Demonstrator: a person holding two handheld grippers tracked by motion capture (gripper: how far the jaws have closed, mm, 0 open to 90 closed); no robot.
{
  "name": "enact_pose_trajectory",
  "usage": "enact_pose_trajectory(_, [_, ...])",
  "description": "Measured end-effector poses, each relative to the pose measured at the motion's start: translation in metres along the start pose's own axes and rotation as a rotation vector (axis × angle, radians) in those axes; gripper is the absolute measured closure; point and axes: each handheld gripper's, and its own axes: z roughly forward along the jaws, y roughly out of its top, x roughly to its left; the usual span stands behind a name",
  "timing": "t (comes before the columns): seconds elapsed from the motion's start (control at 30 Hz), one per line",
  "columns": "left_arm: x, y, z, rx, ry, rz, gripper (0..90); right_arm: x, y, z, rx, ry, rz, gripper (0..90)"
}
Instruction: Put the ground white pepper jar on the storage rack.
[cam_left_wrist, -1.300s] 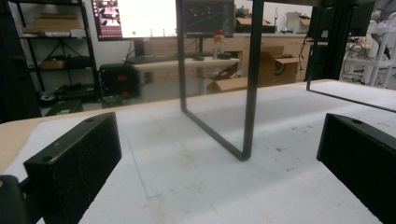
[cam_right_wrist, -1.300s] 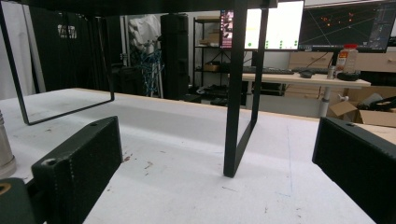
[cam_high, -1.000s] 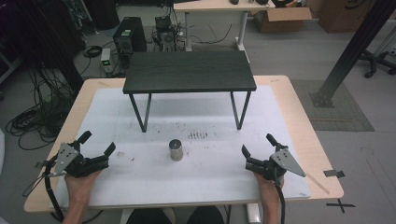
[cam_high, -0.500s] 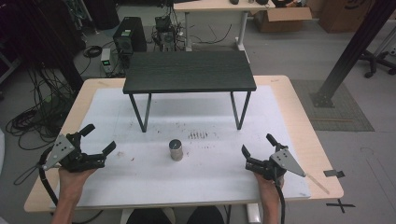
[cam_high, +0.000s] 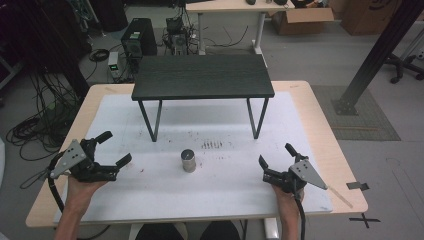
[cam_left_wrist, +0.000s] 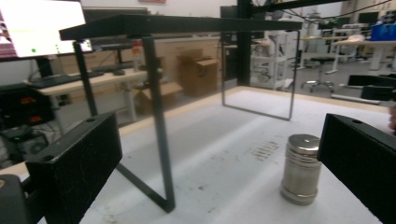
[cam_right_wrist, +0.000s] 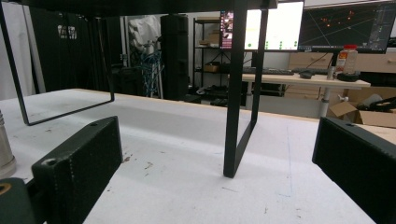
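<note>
Currently the left hand-held gripper (cam_high: 114, 148) sits wide open at the tabletop's (cam_high: 320, 130) eight o'clock, the metal cylinder (cam_high: 188, 160) stands upright near six o'clock, and the right hand-held gripper (cam_high: 276, 156) gapes wide at four o'clock.

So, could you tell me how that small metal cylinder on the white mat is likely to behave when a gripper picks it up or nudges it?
The metal cylinder looks solid and stiff, so probably heavy for its size. Its ribbed side may help flat jaws hold, though bare metal could slip. It stands upright on a flat base, so a low push likely slides it; a high one might tip it, and then it would roll.
</note>
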Motion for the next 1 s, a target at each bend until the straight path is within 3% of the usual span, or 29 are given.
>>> enact_pose_trajectory(0.3, [-0.008, -0.002, 0.016, 0.069, -0.098, 0.017, 0.5, 0.0, 0.0, 0.0, -0.002, 0.0, 0.0, 1.3])
enact_pose_trajectory(0.63, [-0.018, -0.004, 0.033, 0.092, -0.149, 0.015, 0.5, 0.0, 0.0, 0.0, -0.002, 0.001, 0.0, 1.3])
enact_pose_trajectory(1.0, [-0.037, -0.014, 0.064, 0.137, -0.222, 0.009, 0.7, 0.0, 0.0, 0.0, -0.002, 0.001, 0.001, 1.3])
